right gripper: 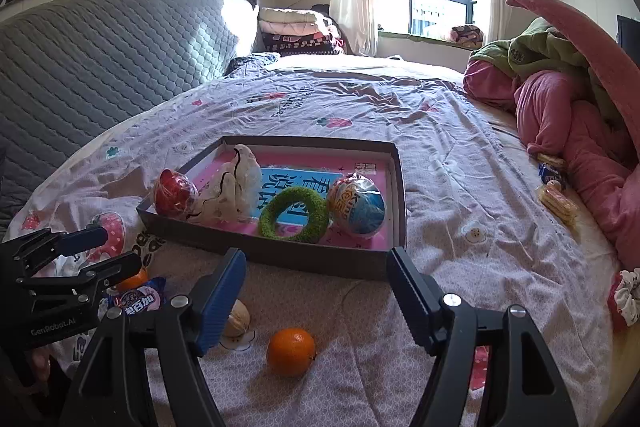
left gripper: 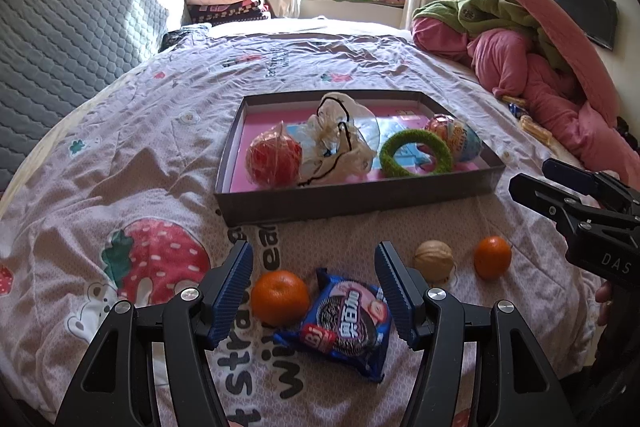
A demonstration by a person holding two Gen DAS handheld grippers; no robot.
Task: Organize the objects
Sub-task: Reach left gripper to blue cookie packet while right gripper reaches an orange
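A sunlit bedroom, its bed (left gripper: pixel 168 131) spread with a strawberry-print quilt, serves as the sorting ground. A shallow cardboard tray (left gripper: pixel 360 205) at 12 o'clock already holds a red wrapped ball (left gripper: pixel 274 159), a crumpled white bag (left gripper: pixel 340 143), a green ring (left gripper: pixel 416 153) and a foil-wrapped egg (left gripper: pixel 456 137). Four items lie loose on the quilt in front of it: an orange (left gripper: pixel 280 297), a blue cookie packet (left gripper: pixel 346 319), a walnut (left gripper: pixel 434 261) and a second orange (right gripper: pixel 291 351). The left gripper (left gripper: pixel 314 291) hovers with fingers spread wide, empty, framing the first orange and the packet; the right gripper (right gripper: pixel 316 301), equally spread and empty, faces the second orange at its 6 o'clock. To pick cleanly, each hand likely should centre on a single item, the left shifting toward 9 o'clock to exclude the packet, then close gently on the fruit's widest part.
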